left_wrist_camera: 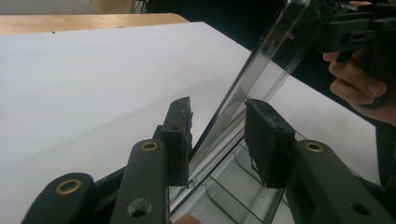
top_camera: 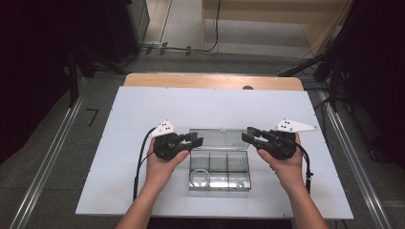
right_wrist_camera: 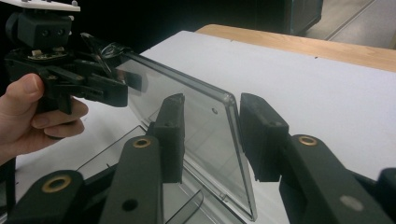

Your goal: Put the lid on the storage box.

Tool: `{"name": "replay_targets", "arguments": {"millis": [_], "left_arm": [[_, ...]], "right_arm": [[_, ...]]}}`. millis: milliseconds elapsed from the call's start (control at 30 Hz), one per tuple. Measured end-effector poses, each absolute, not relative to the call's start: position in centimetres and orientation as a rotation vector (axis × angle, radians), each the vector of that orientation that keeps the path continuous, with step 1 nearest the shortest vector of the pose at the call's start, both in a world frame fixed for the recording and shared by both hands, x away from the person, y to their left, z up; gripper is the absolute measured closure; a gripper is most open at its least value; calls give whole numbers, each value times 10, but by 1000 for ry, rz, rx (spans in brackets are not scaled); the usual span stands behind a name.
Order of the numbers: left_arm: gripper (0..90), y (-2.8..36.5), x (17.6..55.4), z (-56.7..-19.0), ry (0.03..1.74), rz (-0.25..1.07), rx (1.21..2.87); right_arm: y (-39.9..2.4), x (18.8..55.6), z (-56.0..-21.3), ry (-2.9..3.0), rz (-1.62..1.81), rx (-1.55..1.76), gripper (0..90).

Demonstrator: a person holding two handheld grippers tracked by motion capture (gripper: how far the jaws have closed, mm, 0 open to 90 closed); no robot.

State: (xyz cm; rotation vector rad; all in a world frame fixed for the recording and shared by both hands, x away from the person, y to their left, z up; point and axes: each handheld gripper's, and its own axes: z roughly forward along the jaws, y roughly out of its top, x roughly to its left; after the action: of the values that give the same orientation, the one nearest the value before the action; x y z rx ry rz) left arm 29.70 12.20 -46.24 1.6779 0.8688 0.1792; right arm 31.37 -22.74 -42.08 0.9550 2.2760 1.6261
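A lab: white test table (top_camera: 143, 109), floor cables (top_camera: 191, 48), dark stands.

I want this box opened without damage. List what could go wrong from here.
1. The lid stands raised between both grippers' fingers with gaps at each side; it could slip and drop shut.
2. The left gripper and right gripper lift opposite ends; uneven lifting could twist the lid.
3. The light box might slide on the smooth table.

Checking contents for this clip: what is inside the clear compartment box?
The clear compartment box has dividers and one round transparent piece in its front-left compartment; the other compartments look empty, though glare hides detail.
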Motion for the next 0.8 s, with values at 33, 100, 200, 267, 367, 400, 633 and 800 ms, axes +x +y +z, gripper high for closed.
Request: {"name": "replay_targets", "arguments": {"millis": [33, 100, 200, 267, 367, 400, 633, 800], "left_arm": [[610, 122, 297, -463, 869, 182, 1676], [608, 122, 296, -463, 868, 182, 1676], [603, 122, 296, -463, 872, 182, 1673], [590, 122, 295, -463, 880, 178, 1674], [531, 123, 293, -463, 898, 180, 1663], [518, 124, 292, -464, 899, 180, 1665], [539, 136, 281, -469, 919, 184, 1675], [623, 142, 274, -473, 921, 143, 1689]], "right_arm": [[-228, 314, -421, 2277, 1628, 955, 599], [-228, 313, -421, 2281, 1632, 952, 603], [-228, 312, -421, 2285, 1627, 952, 607], [-228, 311, -421, 2285, 1628, 941, 609], [-228, 310, -421, 2288, 1625, 943, 613], [-228, 310, -422, 2286, 1629, 942, 613], [-229, 306, -422, 2293, 1629, 939, 608], [-230, 304, -423, 2294, 1631, 931, 603]]}}
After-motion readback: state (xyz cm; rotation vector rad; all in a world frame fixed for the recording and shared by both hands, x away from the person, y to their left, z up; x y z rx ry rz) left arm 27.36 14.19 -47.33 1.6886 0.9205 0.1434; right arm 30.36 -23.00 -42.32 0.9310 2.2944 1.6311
